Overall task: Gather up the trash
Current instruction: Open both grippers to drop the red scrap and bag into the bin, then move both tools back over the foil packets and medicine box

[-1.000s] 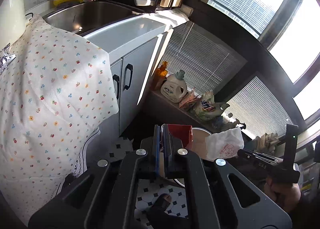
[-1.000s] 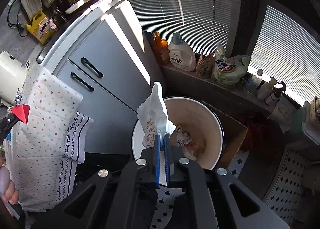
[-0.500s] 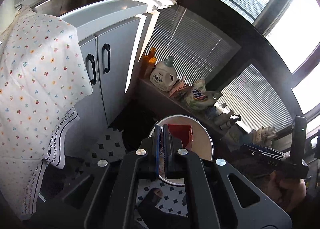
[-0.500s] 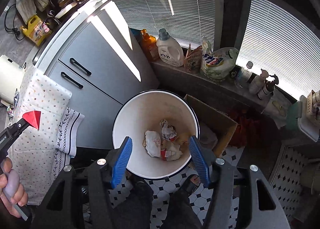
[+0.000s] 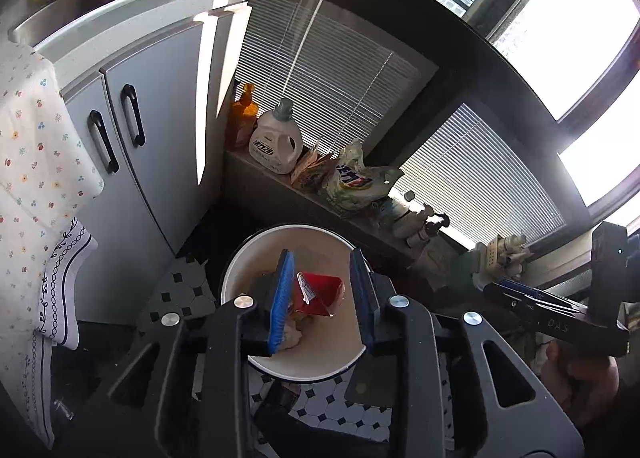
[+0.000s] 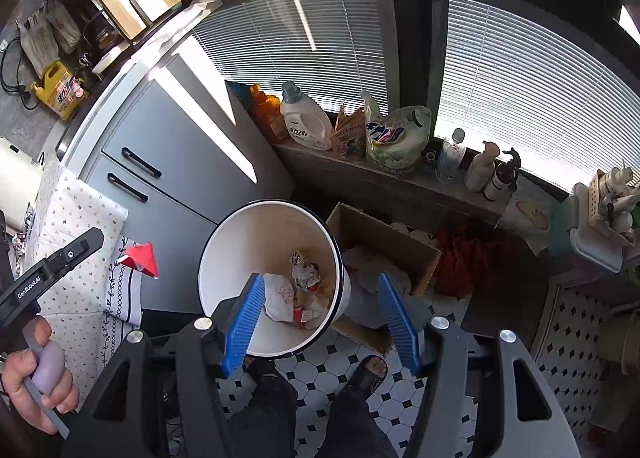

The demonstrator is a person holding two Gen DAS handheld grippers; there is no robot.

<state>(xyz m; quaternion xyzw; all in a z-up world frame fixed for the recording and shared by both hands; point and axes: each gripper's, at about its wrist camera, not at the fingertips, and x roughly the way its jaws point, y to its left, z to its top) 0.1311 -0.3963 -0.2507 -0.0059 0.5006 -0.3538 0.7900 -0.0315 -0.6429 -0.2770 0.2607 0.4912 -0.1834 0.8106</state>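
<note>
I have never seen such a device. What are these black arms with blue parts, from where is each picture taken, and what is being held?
There is no robot here. A person holds a two-finger grasping tool in each hand, and a camera on each tool looks along its fingers. One picture comes from the left tool, the other from the right tool. Both look down at a white bin on the tiled floor, with crumpled wrappers inside it. The left tool's jaws are opening, with a red wrapper between them. The right tool is open and holds nothing.
</note>
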